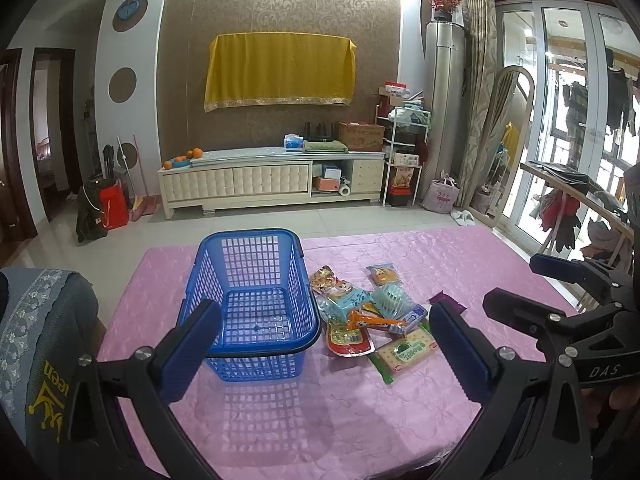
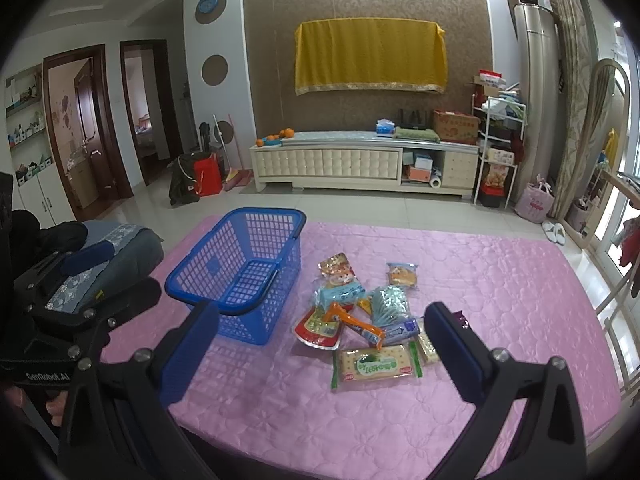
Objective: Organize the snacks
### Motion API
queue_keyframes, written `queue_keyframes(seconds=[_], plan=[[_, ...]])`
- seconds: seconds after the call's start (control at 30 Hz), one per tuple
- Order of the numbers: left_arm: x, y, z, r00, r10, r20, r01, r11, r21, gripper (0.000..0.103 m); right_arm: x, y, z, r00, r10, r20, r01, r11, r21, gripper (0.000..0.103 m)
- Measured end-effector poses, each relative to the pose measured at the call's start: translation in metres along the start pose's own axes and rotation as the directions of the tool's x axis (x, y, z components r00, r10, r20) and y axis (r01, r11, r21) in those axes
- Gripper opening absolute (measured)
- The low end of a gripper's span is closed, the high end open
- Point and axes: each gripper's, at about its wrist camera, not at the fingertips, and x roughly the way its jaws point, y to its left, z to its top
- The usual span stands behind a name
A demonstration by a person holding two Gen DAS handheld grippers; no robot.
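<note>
I see a patterned brown wall (image 2: 366,4) with a yellow cloth (image 2: 370,56) hung above a long cream cabinet (image 2: 328,164), pale floor tiles (image 2: 360,208), dark wooden doors (image 2: 86,128) left, bright glass doors (image 1: 568,120) right.

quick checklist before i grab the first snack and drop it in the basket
1. Blue basket empty and upright: ok.
2. Left claw open, holding nothing: ok.
3. Right claw open, holding nothing: ok.
4. Cracker packet at the pile's near edge, nothing lying on it: ok.
5. Other snacks separated for single picks: not ok, the orange stick and the packets around it overlap.
6. Packets sealed: cannot tell.
</note>
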Motion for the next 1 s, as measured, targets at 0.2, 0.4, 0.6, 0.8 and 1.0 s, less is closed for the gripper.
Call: queue_keyframes(seconds=[0.2,0.4,0.6,0.8,1.0], plan=[[0.0,-0.0006,0.0001,1.0,0.002,0.001,-0.002,1.0,-0.001,0.103,-0.0001,-0.0003,0.0,1.0,0.0,0.002,0.0,1.0,0.0,0.103],[-0.0008,-0.0015,-0.0009,1.0,0.003,0.004,-0.003,1.0,-0.001,0.103,0.0,0.0,0.0,1.0,0.002,-0.002,-0.002,1.0,0.001,0.103],[-0.0015,0.0008,-0.0006,1.0,0.007,-0.001,-0.007,1.0,-0.01,0.103,-0.0005,0.0016,0.0002,1.0,0.004,-0.003,-0.004,1.0,-0.004,0.103],[-0.003,0.0025,-0.0009,1.0,0.009,-0.003,-0.009,1.0,-0.014,0.103,-0.0006,0.0026,-0.0001,1.0,0.009,-0.004,-0.009,1.0,-0.006,0.103],[-0.0046,0.003,0.0001,1.0,0.01,0.0,-0.01,1.0,-0.017,0.103,-0.0021,0.0033,0.0016,1.0,0.013,0.003,-0.013,1.0,-0.013,0.103]])
